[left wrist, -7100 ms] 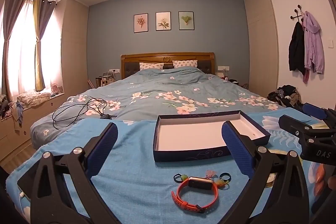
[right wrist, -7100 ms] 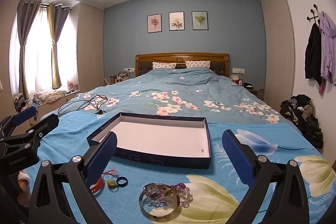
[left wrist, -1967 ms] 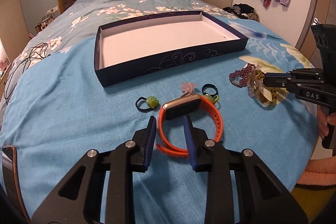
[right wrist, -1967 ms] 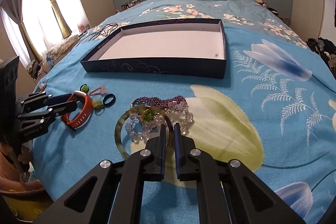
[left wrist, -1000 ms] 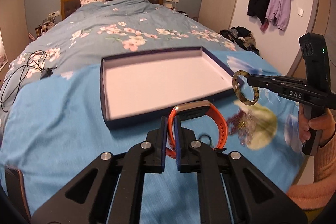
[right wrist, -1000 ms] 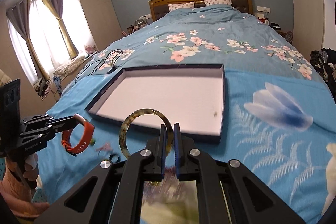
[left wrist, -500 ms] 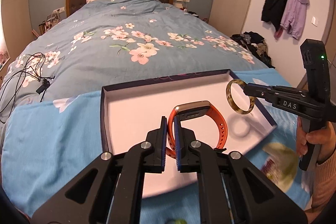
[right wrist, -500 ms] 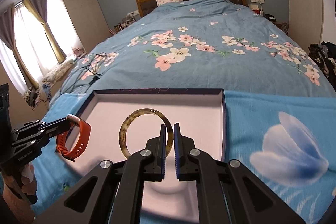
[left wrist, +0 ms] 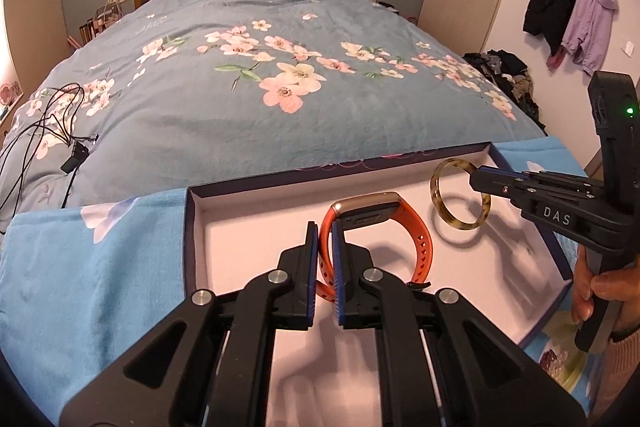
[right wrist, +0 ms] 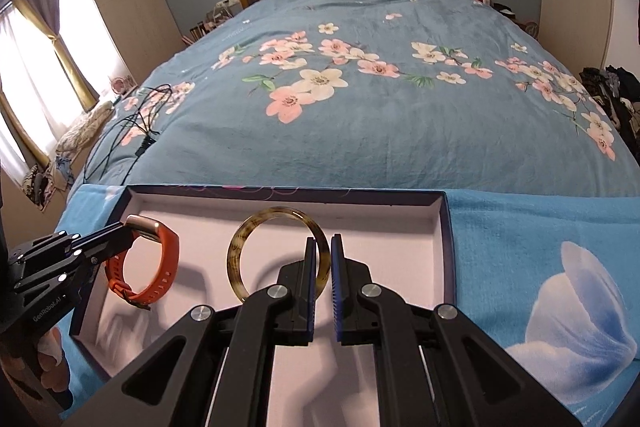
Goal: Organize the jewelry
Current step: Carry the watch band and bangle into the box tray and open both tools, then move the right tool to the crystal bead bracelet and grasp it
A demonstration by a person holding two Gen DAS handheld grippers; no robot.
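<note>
My left fingers (left wrist: pixel 325 243) are clenched on the strap of the orange smartwatch (left wrist: pixel 376 227), which hangs clear of the tray floor with its gold-edged face turned up and away from me. My right fingers (right wrist: pixel 320 255) are pinched tight on the rim of the mottled amber bangle (right wrist: pixel 276 251), held upright so its ring stands open toward me. Both pieces hover over the pale inside of the shallow dark-blue tray (right wrist: pixel 447 251), the watch toward its left side and the bangle more to the middle and right, each casting a shadow on the lining below. In the left wrist view my right gripper (left wrist: pixel 480 181) reaches in from the side, with my right hand (left wrist: pixel 600 291) wrapped on its handle. The tray sits on a light blue blanket (left wrist: pixel 92 267) at the foot of the bed (left wrist: pixel 280 115). A black cable (left wrist: pixel 52 131) lies tangled on the floral duvet, well apart from the tray.
</note>
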